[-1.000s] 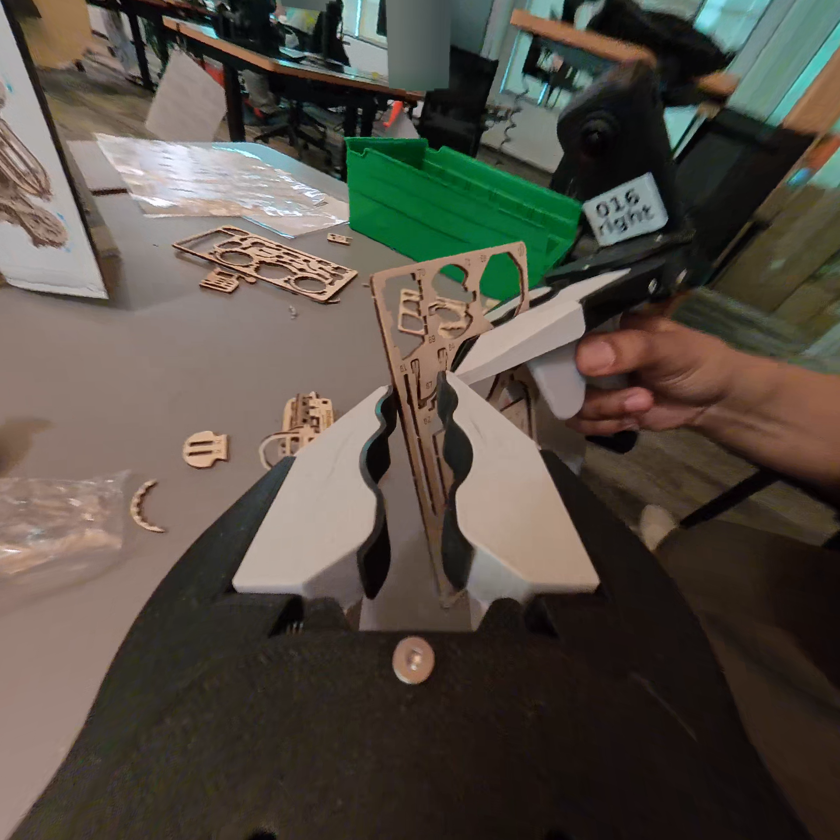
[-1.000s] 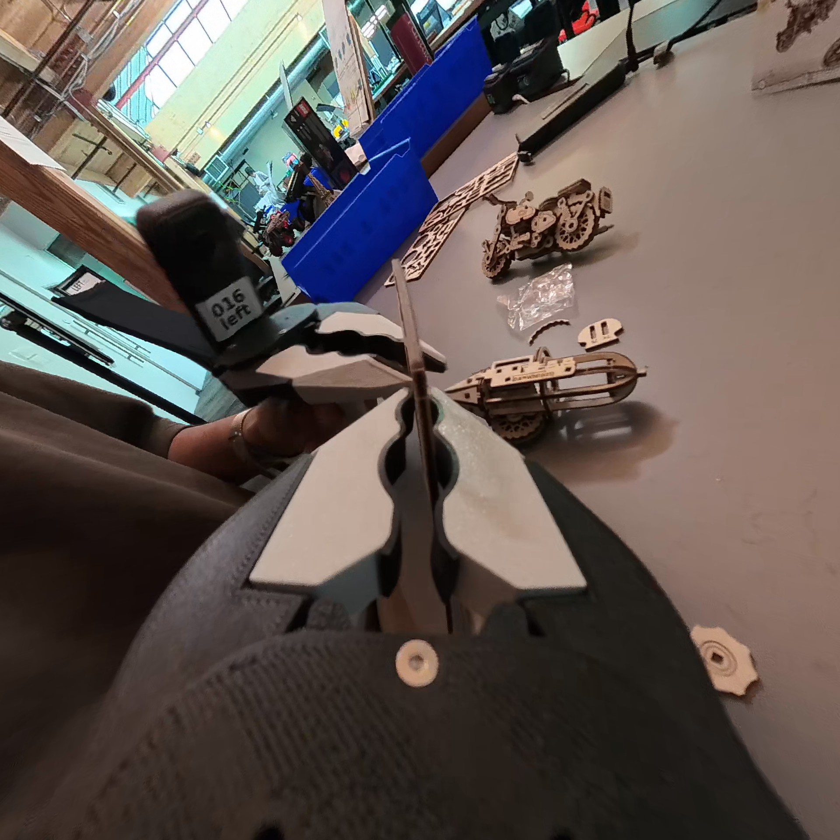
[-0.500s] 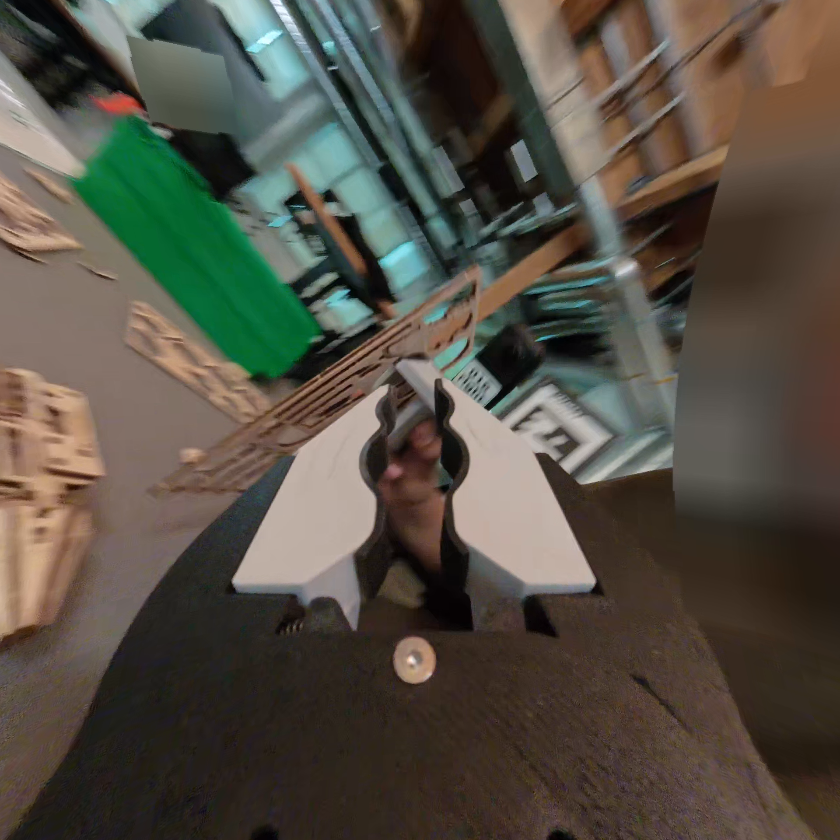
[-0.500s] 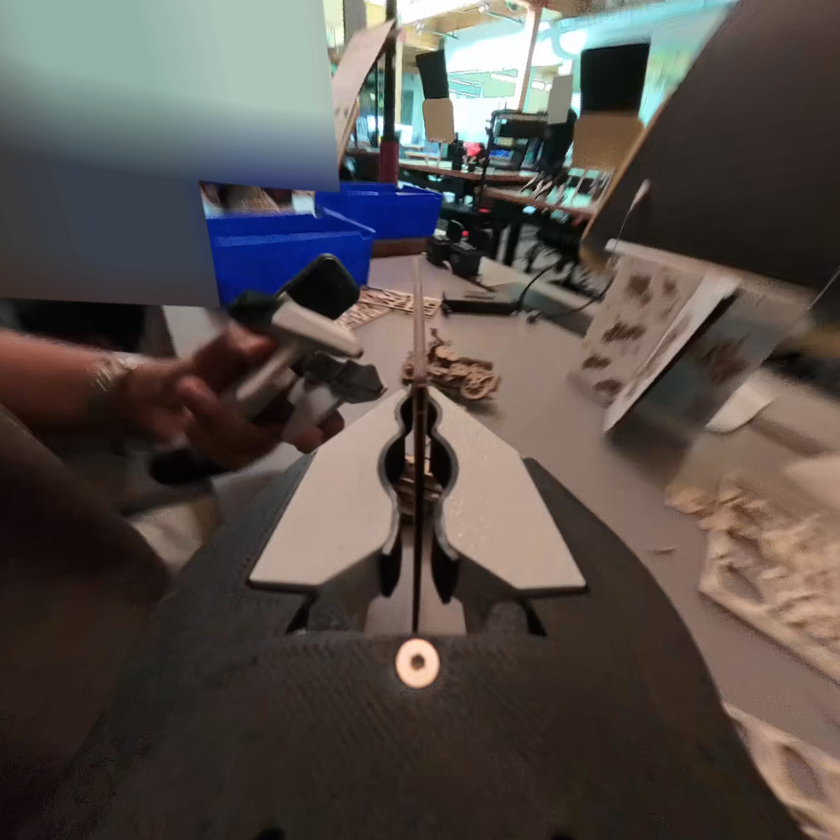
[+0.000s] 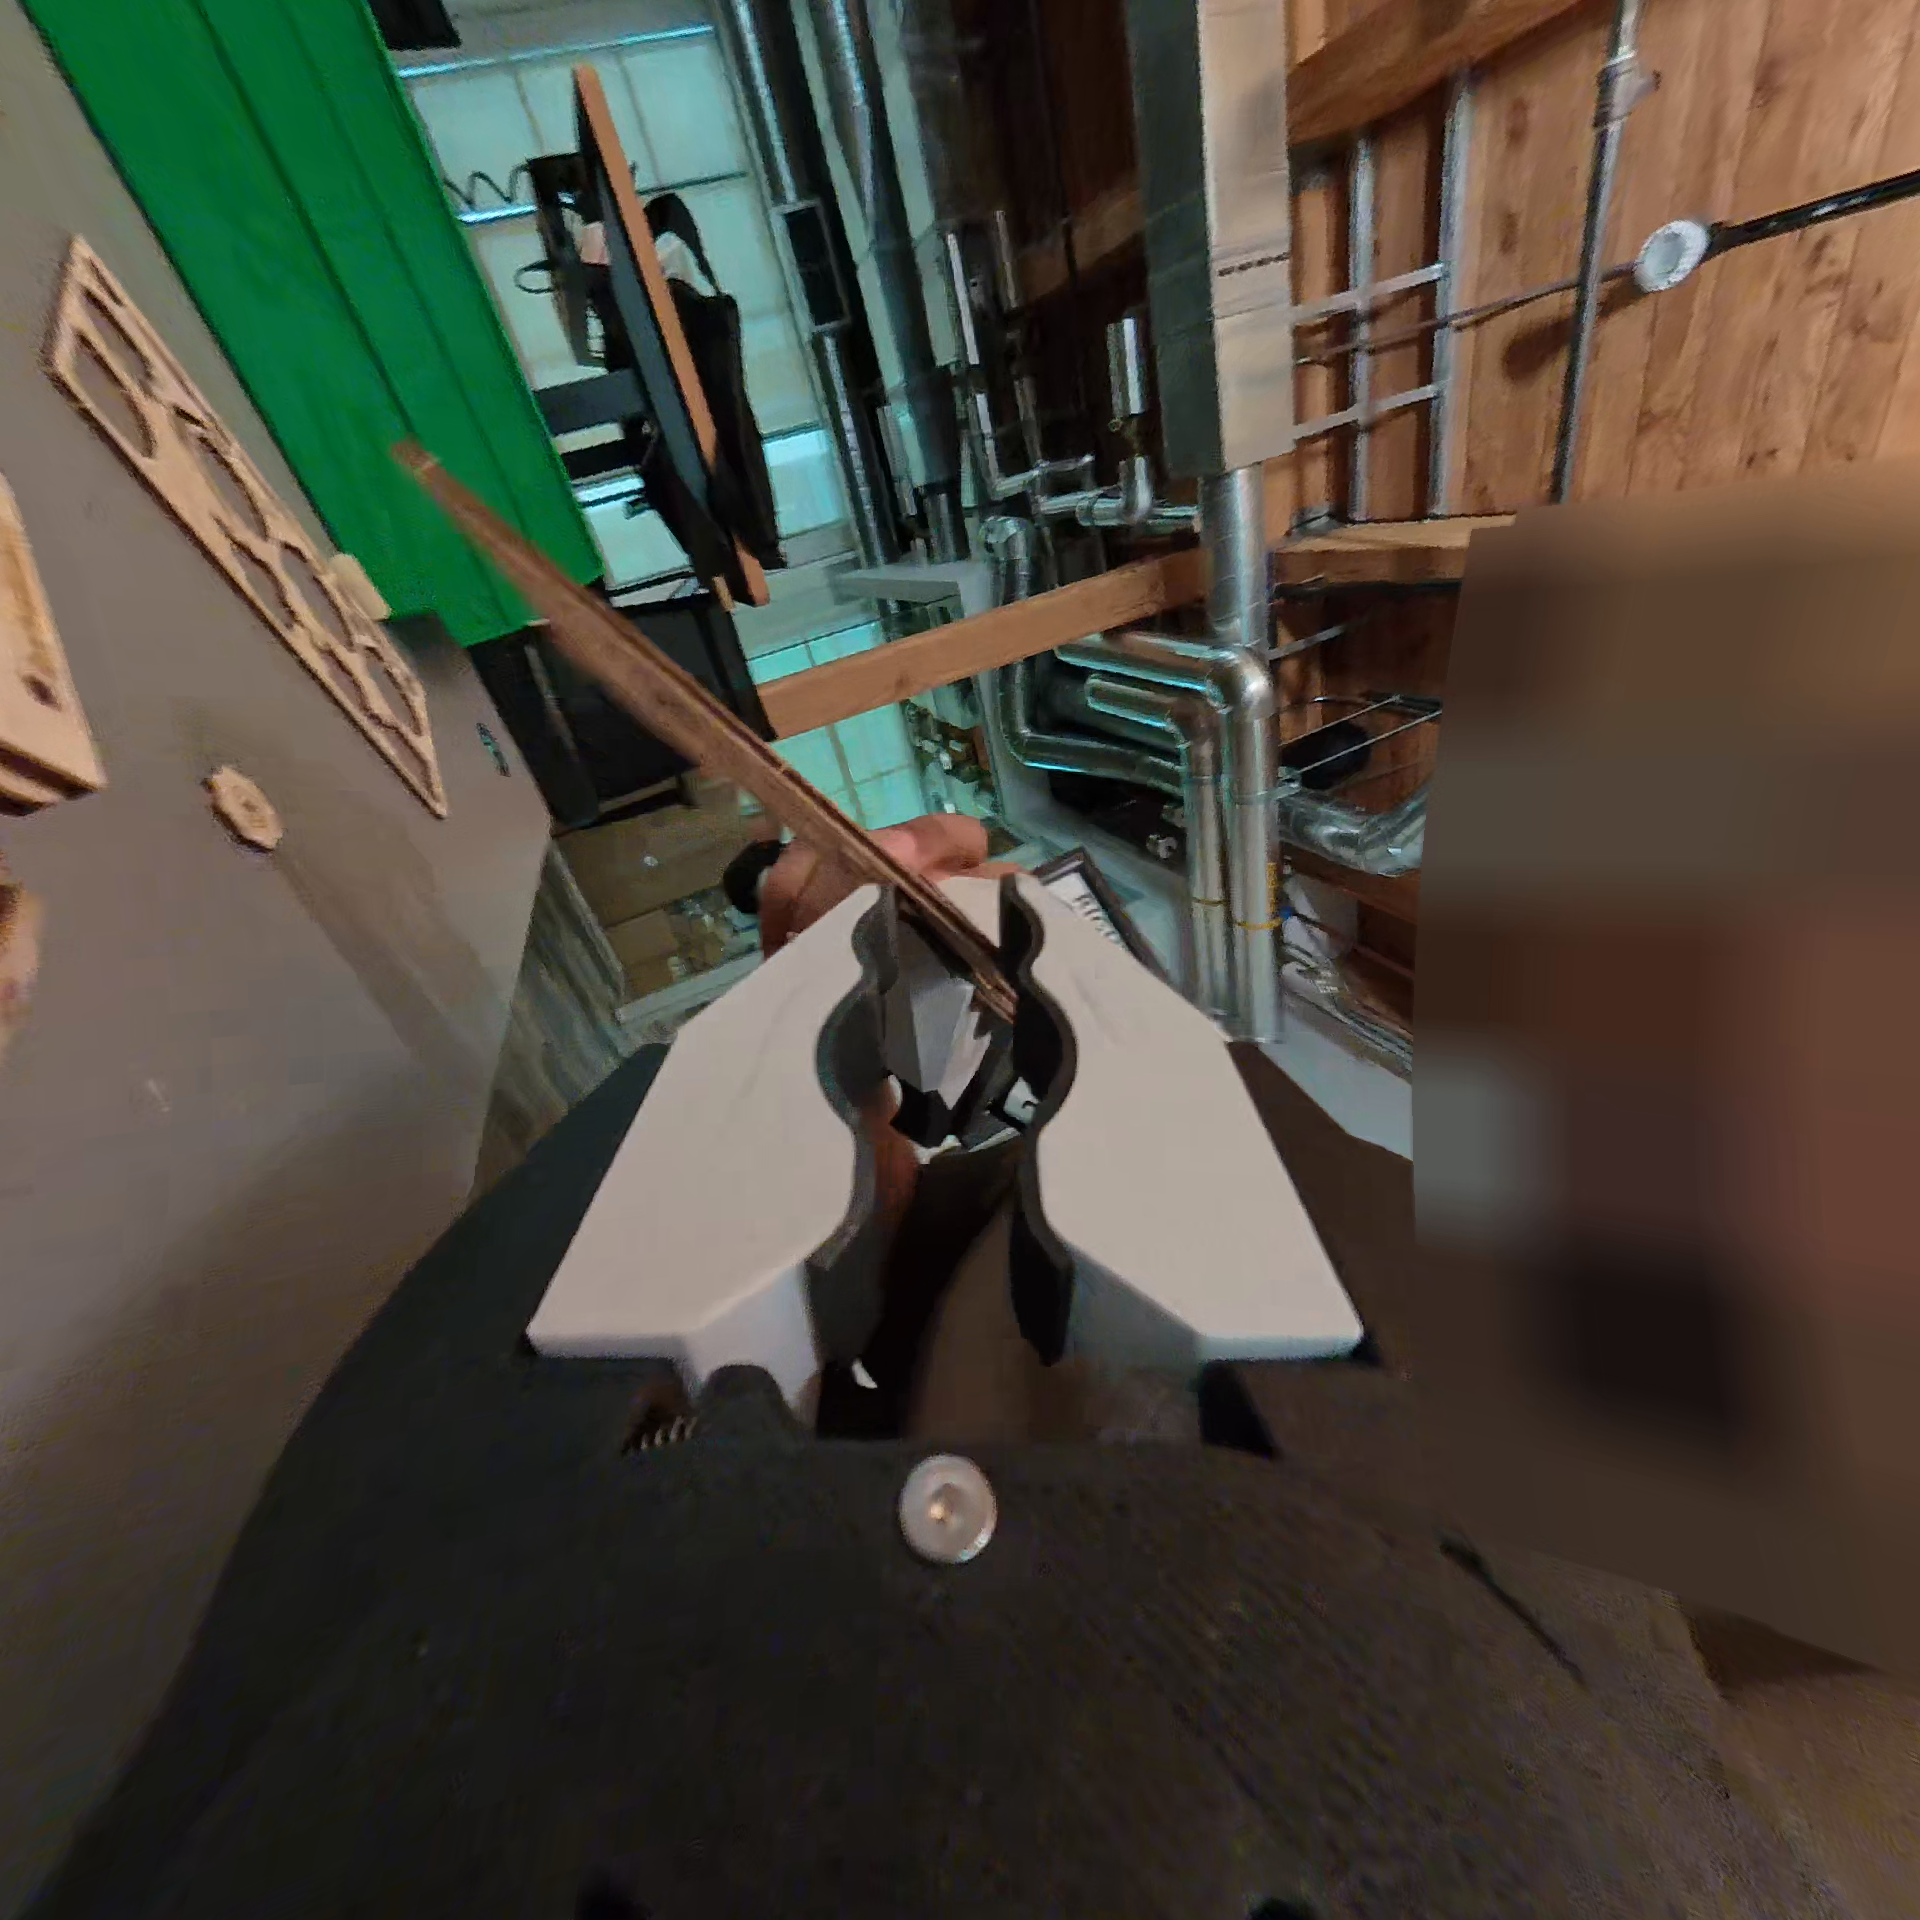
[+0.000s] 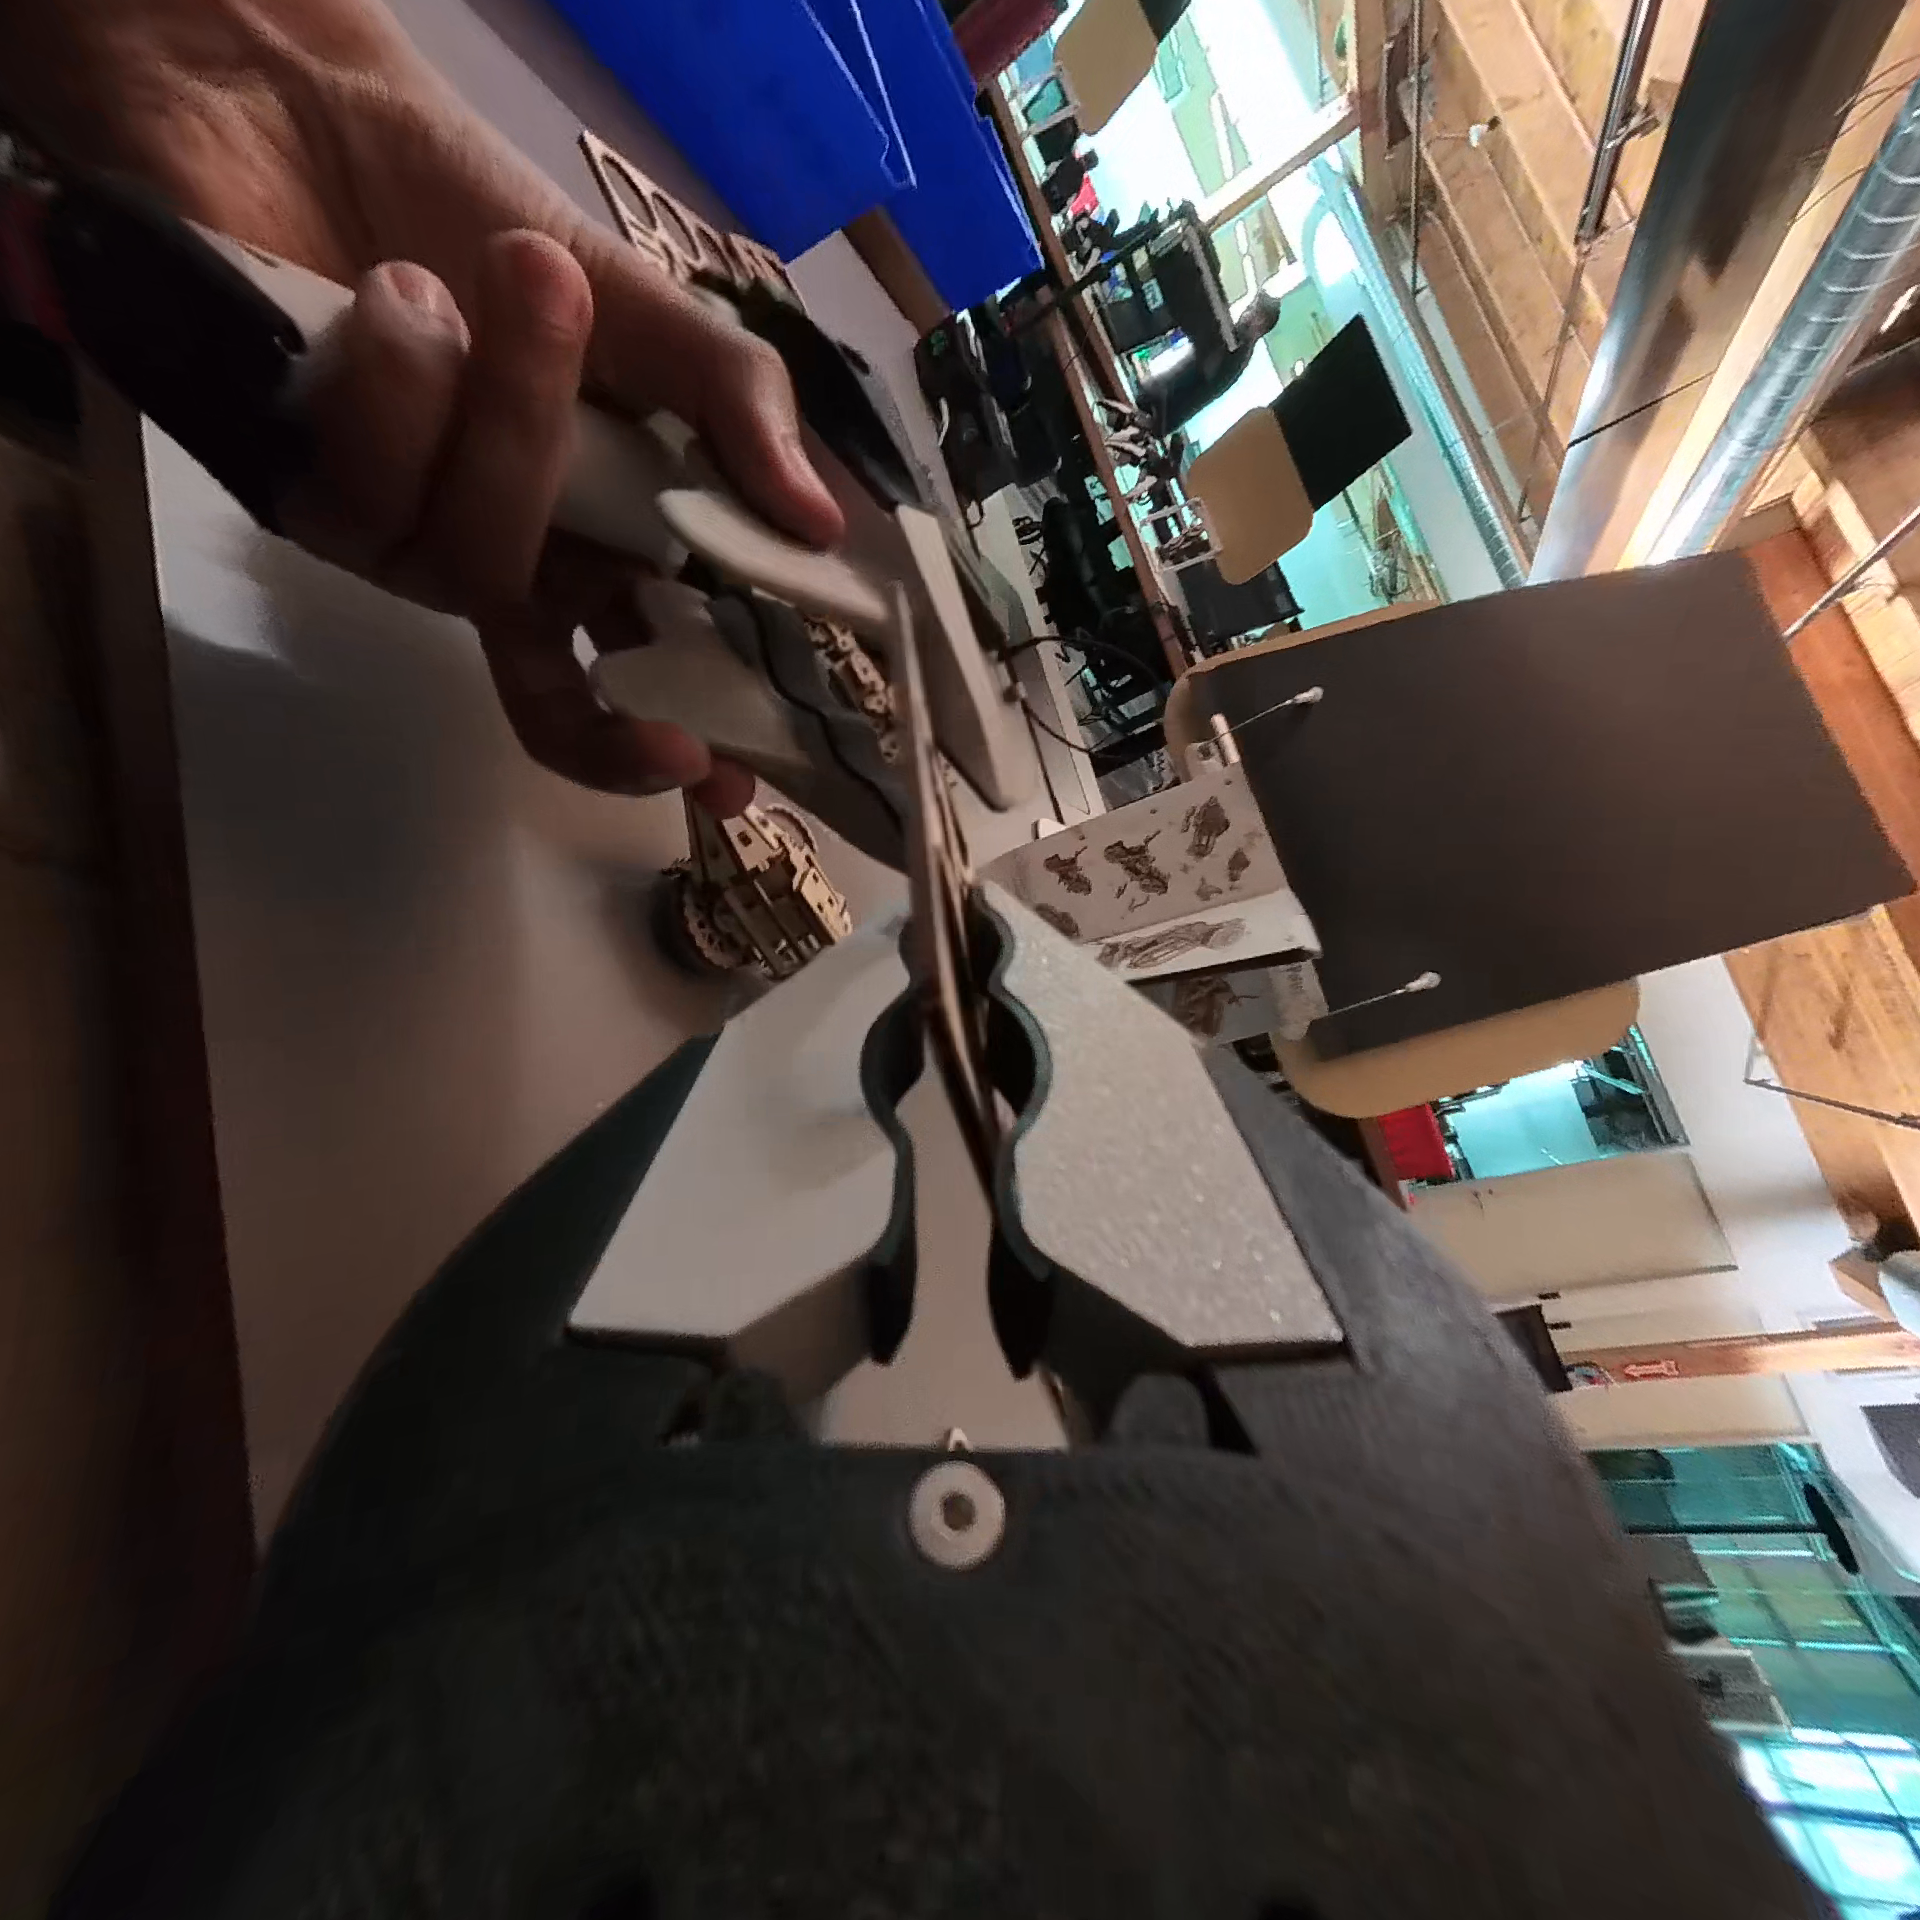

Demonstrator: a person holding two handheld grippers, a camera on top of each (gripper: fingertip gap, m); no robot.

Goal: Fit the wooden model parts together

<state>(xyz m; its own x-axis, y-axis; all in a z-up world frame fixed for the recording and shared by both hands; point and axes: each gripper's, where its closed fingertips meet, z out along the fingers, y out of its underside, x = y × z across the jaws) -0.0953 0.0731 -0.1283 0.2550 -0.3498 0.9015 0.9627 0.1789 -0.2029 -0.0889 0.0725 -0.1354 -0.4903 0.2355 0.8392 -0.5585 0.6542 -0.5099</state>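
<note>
Left claw point(image 5: 943, 940) has its fingers spread around the thin wooden sheet point(image 5: 665, 686), which runs edge-on, up and leftward from its tips, not visibly pinched. Right claw point(image 6: 951, 940) clamps the same sheet edge-on along its own axis, above the table point(image 6: 343, 831).

Wood sheet point(image 6: 928, 790) thin, matt; table point(image 5: 208, 1039) smooth gray; bin point(image 5: 312, 312) glossy plastic.

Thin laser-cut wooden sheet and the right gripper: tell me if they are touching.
Touching. The right wrist view shows the thin laser-cut wooden sheet edge-on, running down into the right gripper, whose jaws close on it near their tips.
</note>
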